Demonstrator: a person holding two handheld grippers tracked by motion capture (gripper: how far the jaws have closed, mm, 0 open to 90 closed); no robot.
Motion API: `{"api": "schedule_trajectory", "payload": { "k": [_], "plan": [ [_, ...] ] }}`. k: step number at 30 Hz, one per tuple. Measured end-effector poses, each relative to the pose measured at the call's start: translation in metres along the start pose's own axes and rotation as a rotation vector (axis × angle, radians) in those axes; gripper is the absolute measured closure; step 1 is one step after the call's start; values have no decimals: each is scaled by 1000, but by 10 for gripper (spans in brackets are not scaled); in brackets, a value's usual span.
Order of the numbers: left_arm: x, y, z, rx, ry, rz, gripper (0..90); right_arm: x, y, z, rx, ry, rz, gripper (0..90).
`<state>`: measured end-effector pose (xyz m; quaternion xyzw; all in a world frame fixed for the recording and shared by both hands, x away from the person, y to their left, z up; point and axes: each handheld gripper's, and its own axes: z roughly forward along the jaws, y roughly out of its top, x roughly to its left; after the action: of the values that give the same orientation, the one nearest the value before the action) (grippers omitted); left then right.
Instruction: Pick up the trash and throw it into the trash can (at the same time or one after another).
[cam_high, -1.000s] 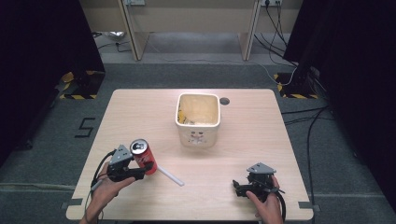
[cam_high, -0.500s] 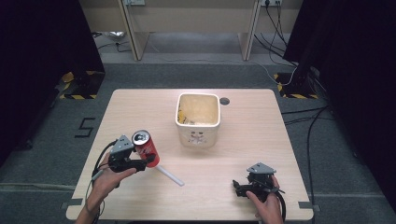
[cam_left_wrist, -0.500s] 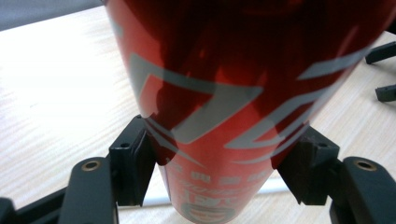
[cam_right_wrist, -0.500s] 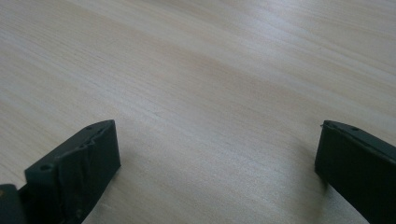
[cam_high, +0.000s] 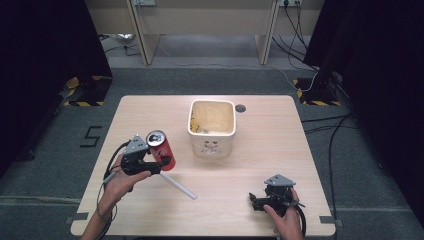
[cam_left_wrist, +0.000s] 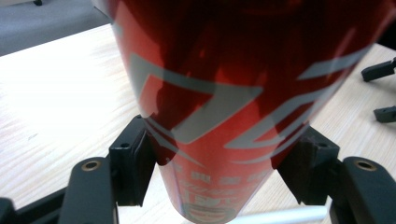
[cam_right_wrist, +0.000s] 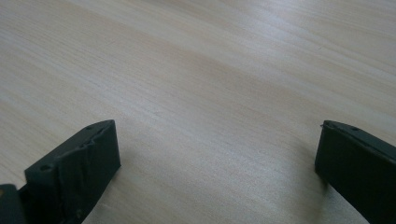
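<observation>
The left tongs (cam_high: 156, 166) grip a red soda can (cam_high: 161, 149), both pads pressed against its sides; the can is tilted and held off the bench (cam_high: 260, 150) at its near-left part. In the left gripper view the can (cam_left_wrist: 233, 107) stands between the two black jaws. The right tongs (cam_high: 254, 201) rest low at the near-right edge, jaws spread wide with only bare wood between them. A white straw (cam_high: 177, 185) lies on the bench just beside the can. Farther back, near the middle, stands a cream square bin (cam_high: 212, 142), well apart from the can.
</observation>
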<state>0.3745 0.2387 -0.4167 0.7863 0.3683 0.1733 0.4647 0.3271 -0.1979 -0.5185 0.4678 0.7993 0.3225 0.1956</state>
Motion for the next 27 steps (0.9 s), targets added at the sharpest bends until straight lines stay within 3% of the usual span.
{"api": "schedule_trajectory", "payload": {
  "k": [16,27],
  "plan": [
    [0,37,1,-16,-3,37,340,0,0,0,0,0,1,3],
    [3,55,-2,-37,-15,33,340,0,0,0,2,1,-2,3]
  ]
}}
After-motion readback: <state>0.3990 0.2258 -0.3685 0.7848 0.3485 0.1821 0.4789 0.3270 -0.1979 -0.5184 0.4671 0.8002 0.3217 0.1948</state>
